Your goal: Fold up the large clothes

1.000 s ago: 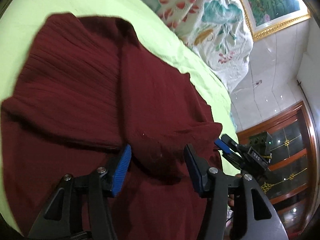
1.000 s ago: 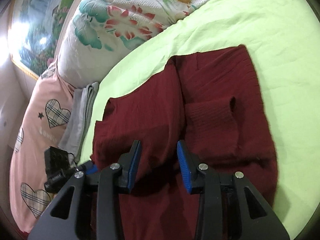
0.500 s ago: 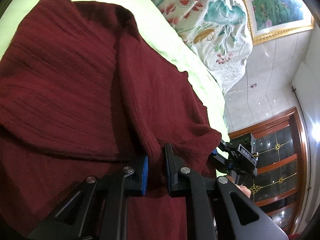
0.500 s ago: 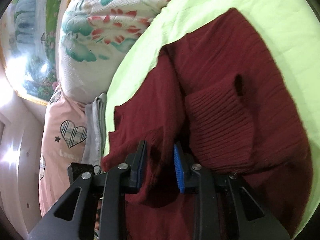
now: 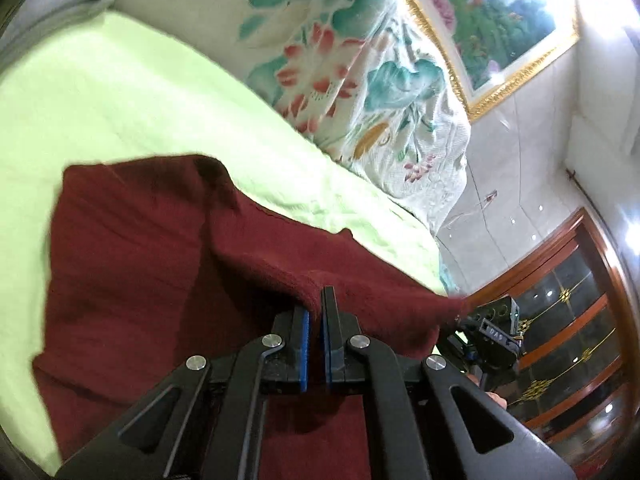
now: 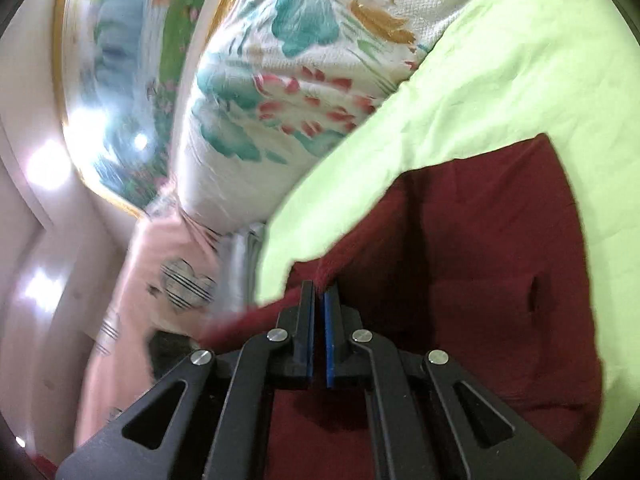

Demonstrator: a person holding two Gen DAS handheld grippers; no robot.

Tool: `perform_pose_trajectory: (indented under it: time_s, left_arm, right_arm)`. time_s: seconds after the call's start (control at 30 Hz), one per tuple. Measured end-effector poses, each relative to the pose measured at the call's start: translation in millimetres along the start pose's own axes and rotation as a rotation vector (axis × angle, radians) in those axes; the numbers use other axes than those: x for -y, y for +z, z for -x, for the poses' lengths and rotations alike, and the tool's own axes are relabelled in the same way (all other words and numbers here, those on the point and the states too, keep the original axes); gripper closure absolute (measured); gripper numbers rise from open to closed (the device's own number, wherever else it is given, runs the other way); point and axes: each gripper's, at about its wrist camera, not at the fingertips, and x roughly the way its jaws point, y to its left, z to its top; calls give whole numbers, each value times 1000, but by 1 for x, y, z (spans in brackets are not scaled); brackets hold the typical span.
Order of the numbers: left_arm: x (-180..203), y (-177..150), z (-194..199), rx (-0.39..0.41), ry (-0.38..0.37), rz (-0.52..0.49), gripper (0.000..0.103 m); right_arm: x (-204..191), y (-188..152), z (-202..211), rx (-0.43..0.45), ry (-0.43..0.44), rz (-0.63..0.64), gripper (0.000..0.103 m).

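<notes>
A dark red knit sweater [image 5: 132, 264] lies on a light green bed sheet [image 5: 120, 92]. My left gripper [image 5: 315, 308] is shut on a fold of the sweater's edge and holds it lifted. In the right wrist view the same sweater [image 6: 480, 260] lies on the sheet [image 6: 500, 72], and my right gripper [image 6: 319, 298] is shut on another part of its edge, also raised. The cloth stretches between the two grippers. The right gripper shows at the right of the left wrist view [image 5: 492, 336].
A floral quilt [image 5: 352, 60] is piled at the head of the bed, also in the right wrist view [image 6: 280, 92]. A pink heart-print pillow [image 6: 160, 280] and folded grey cloth [image 6: 244, 256] lie beside it. A framed painting [image 5: 492, 12] hangs above; a wooden cabinet [image 5: 572, 320] stands beyond.
Both grippers have closed on the sweater's edge and lifted it. The cameras now look higher, toward the head of the bed.
</notes>
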Motion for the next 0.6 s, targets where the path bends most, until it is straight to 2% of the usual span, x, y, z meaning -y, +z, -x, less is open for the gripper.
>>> perform_pose_trajectory:
  time_s: [0.1,0.2,0.33,0.47,0.53,0.6]
  left_arm:
    - [-17,-16,-9,-46,13,12,100]
    - [-26,-35,-21,-116,71,-6,99]
    - [-25,-48,-19,-162,123,-43,99]
    - [-14,-50,-3,-143,166,-91,98]
    - [-1,-49,6,-117,153,-111,98]
    - [19,-46,8,-99,111,-139,98]
  right_arm:
    - [20,-21,-13,-94,-95,-1,99]
    - [38,-34,-19,-146,-165,-33,99]
    - [37,-32,-11,-143,-203,-26,98]
    - [22,-27,11,-92,-295,25,98]
    - [9,-27,21,-57,-277,55,98]
    - [-6,-28,18,-65,-236,84,98]
